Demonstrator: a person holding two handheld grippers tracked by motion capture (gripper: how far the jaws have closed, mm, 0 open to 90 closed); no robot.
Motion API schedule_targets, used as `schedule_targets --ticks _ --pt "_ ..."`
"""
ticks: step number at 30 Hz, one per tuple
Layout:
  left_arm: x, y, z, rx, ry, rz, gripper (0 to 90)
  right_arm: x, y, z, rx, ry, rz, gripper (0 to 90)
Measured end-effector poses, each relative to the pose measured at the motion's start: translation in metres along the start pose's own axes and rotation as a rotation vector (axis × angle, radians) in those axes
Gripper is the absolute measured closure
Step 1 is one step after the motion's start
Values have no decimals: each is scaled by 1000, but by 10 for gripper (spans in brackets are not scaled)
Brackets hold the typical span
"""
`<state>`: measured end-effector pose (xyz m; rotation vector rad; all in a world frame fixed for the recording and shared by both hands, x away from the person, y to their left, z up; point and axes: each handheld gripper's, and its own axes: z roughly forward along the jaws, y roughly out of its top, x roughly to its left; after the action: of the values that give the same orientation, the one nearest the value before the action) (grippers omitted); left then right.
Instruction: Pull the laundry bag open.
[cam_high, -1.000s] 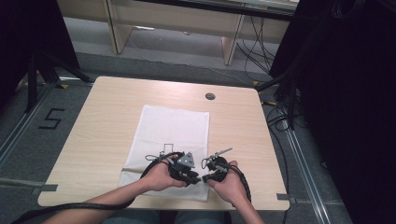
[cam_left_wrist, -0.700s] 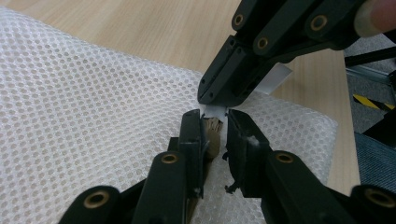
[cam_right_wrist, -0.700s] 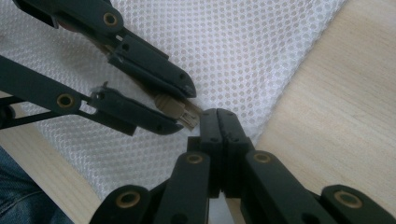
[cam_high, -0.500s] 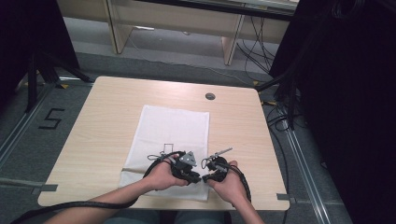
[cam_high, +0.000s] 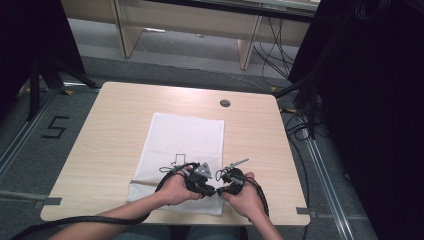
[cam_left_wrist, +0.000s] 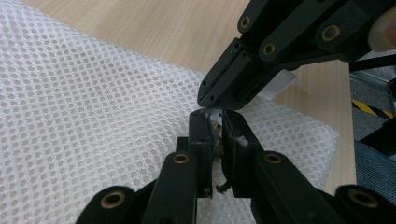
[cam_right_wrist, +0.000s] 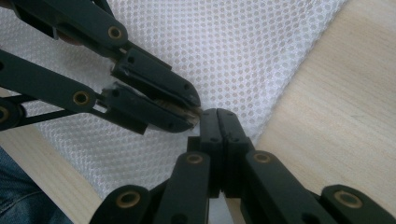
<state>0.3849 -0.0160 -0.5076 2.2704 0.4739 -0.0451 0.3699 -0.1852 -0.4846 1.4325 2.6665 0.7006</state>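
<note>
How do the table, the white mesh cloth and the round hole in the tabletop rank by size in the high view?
1. Table, largest.
2. White mesh cloth, covering a middle strip of the table.
3. Round hole, smallest, a dark spot beyond the cloth.

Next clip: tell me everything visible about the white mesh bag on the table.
The white mesh bag is a flat rectangle of fine netting with small round holes, lying lengthwise on the wooden table. A thin dark outline marks its near half. At its near right part the left gripper and right gripper meet tip to tip over it.
</note>
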Motion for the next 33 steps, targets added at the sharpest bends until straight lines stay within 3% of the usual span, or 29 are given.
schedule_targets --ticks 5,16,24,26,33 --pt "0 3 -1 11 -10 -21 867 0 0 0 -2 3 2 900" --pt "1 5 -3 22 -20 -34 870 0 1 0 7 14 -26 900" --pt "2 7 -5 45 -18 -56 871 4 2 0 33 -12 -16 900" --pt "2 7 -5 47 -20 -71 871 3 2 0 20 -7 -44 900" --pt "2 7 -6 50 -21 -74 871 2 2 1 16 0 -50 900"
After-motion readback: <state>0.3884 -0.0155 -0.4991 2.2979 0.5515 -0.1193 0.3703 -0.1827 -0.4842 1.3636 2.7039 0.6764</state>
